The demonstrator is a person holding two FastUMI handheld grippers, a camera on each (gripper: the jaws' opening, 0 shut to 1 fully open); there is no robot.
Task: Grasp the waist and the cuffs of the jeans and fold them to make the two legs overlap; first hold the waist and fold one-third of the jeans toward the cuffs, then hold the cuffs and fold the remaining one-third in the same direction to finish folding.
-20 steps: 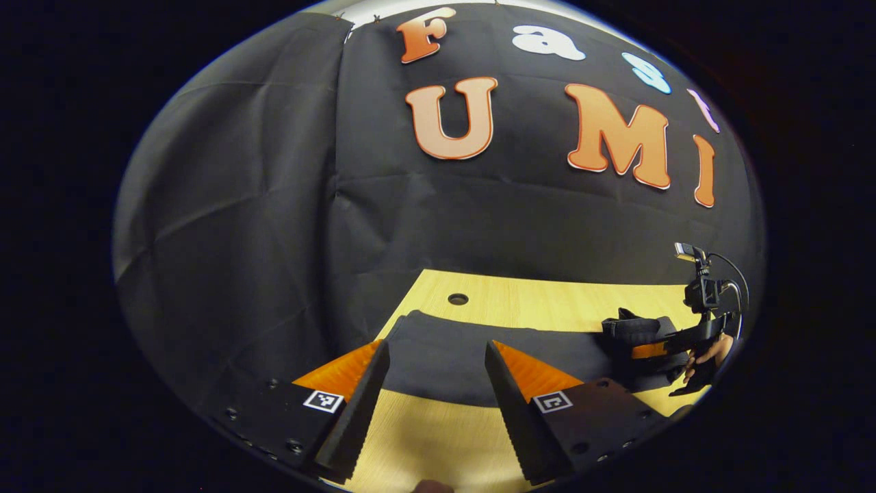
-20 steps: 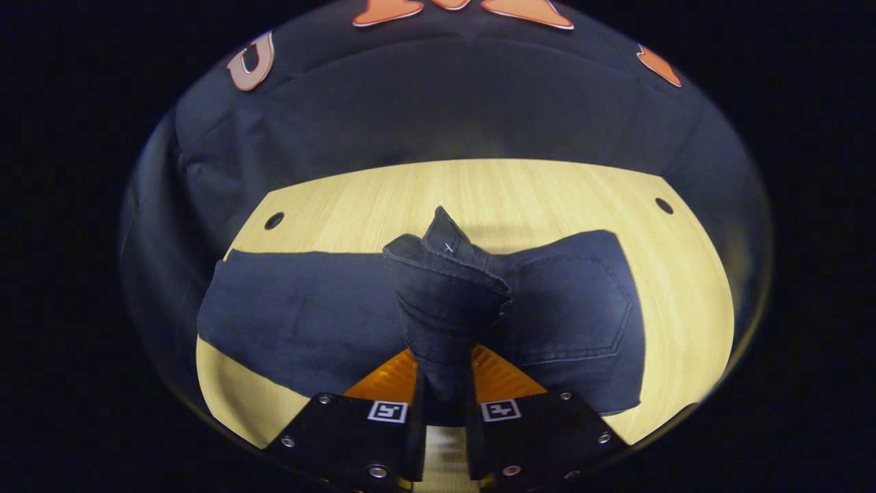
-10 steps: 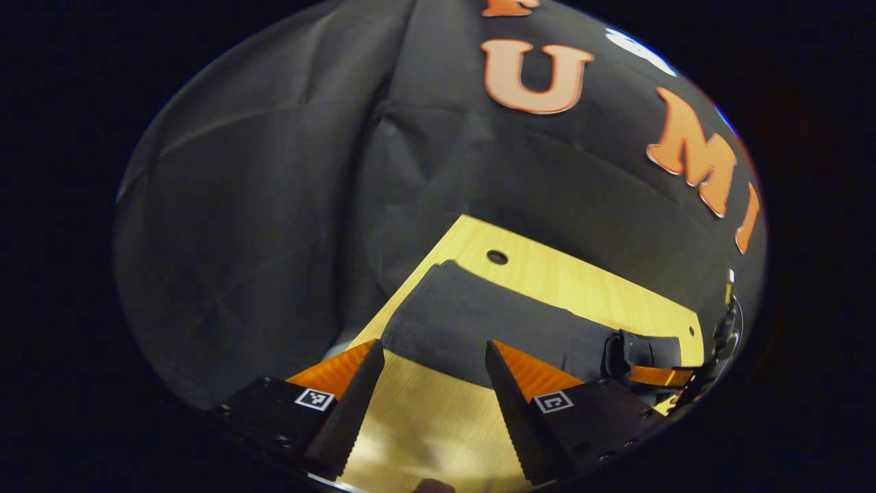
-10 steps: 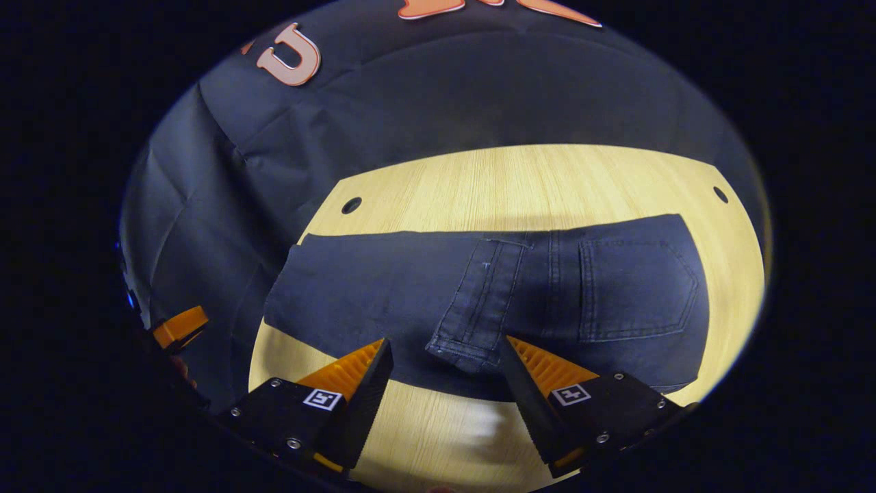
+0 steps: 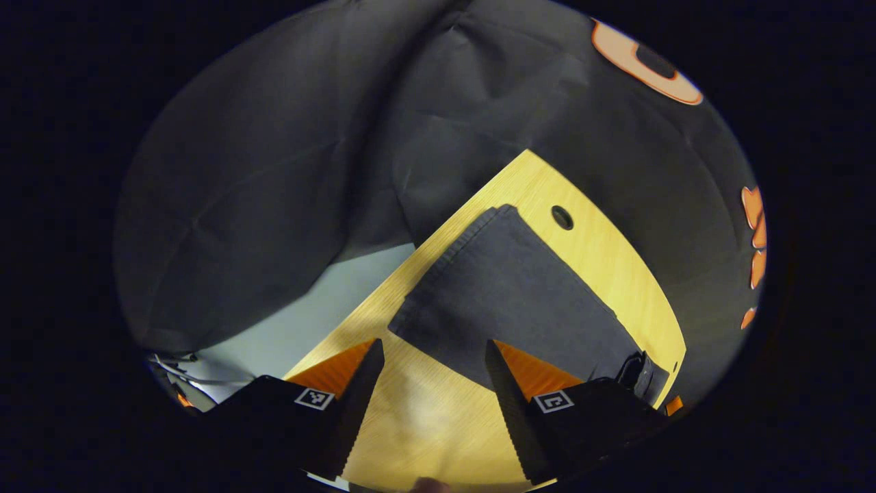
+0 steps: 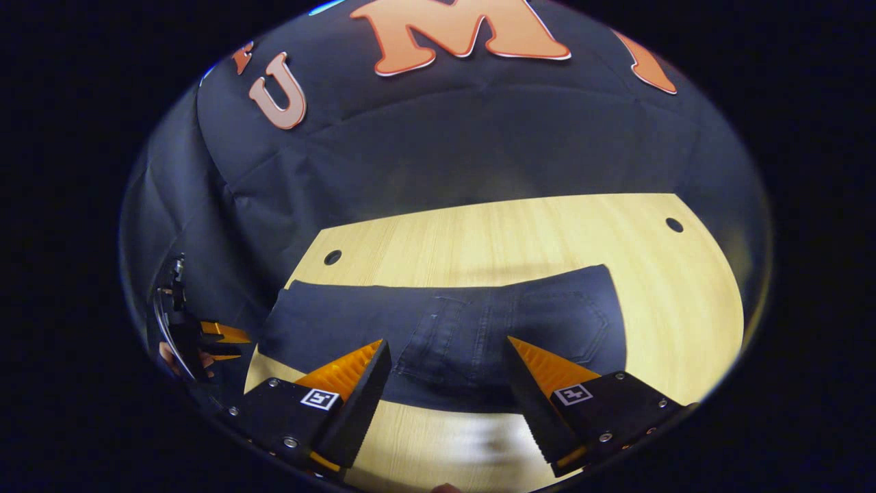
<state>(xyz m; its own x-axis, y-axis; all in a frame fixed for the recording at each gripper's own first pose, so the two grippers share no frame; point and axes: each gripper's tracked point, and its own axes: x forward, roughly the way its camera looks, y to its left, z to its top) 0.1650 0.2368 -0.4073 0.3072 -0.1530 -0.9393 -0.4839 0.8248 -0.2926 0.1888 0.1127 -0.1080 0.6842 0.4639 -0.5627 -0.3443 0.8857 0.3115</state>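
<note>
Dark blue jeans [image 6: 445,329] lie flat across the wooden table [image 6: 493,226], legs overlapped, with the waist part and its back pocket [image 6: 571,322] folded over toward the cuffs. My right gripper [image 6: 447,346] hovers open just in front of that folded waist, holding nothing. In the left gripper view the cuff end of the jeans [image 5: 506,294] lies near the table's left edge. My left gripper [image 5: 432,348] is open just short of it, above bare wood. Farther off in the right gripper view, the left gripper [image 6: 219,337] appears at the far left, held by a hand.
The table has small round holes near its back corners [image 6: 332,257] [image 6: 674,224] [image 5: 562,217]. Black cloth walls close in behind and to the left. Pale floor [image 5: 301,322] shows past the table's left edge.
The right gripper opened, dropped the waist onto the legs and pulled back. The left gripper swung round and down toward the cuff end, still open.
</note>
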